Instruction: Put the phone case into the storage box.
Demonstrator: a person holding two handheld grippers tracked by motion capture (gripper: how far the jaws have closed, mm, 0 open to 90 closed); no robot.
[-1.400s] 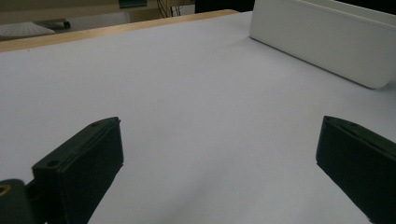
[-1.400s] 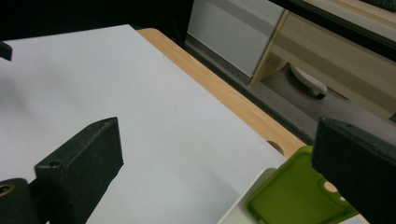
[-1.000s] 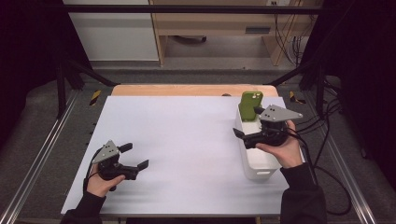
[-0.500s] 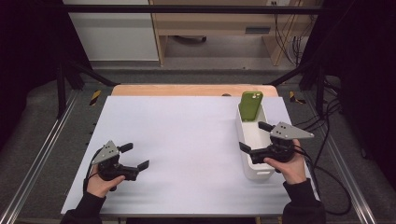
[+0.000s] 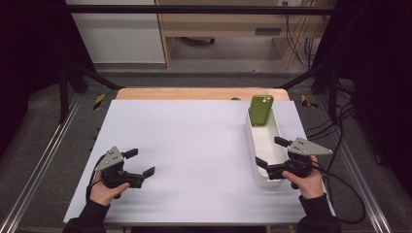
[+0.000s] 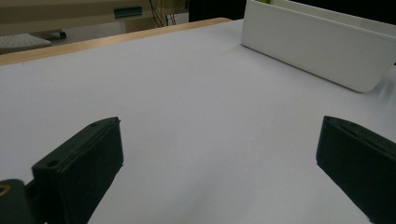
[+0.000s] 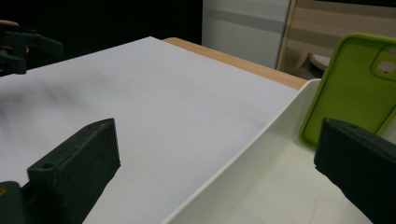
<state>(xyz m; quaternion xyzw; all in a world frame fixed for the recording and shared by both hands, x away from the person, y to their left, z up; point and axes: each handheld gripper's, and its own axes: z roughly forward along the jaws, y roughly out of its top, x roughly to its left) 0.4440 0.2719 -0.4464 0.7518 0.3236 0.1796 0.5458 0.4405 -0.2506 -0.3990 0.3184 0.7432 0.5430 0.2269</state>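
A green phone case (image 5: 260, 109) leans upright against the far end wall of a long white tray (image 5: 252, 145) on the right side of the table (image 5: 194, 145), so judged from how things lie, the placing looks done. The right hand-held gripper (image 5: 272, 154) hovers over the near end of the tray with its jaws spread wide and nothing between them; in the right gripper view the case (image 7: 355, 88) stands well ahead of the jaws, apart from them, above the tray's rim (image 7: 243, 154). The left hand-held gripper (image 5: 140, 162) rests low at the near left of the table, jaws likewise released and holding nothing, well apart from the tray (image 6: 317, 46). What seems left is little: perhaps clearing the right hand from above the tray.
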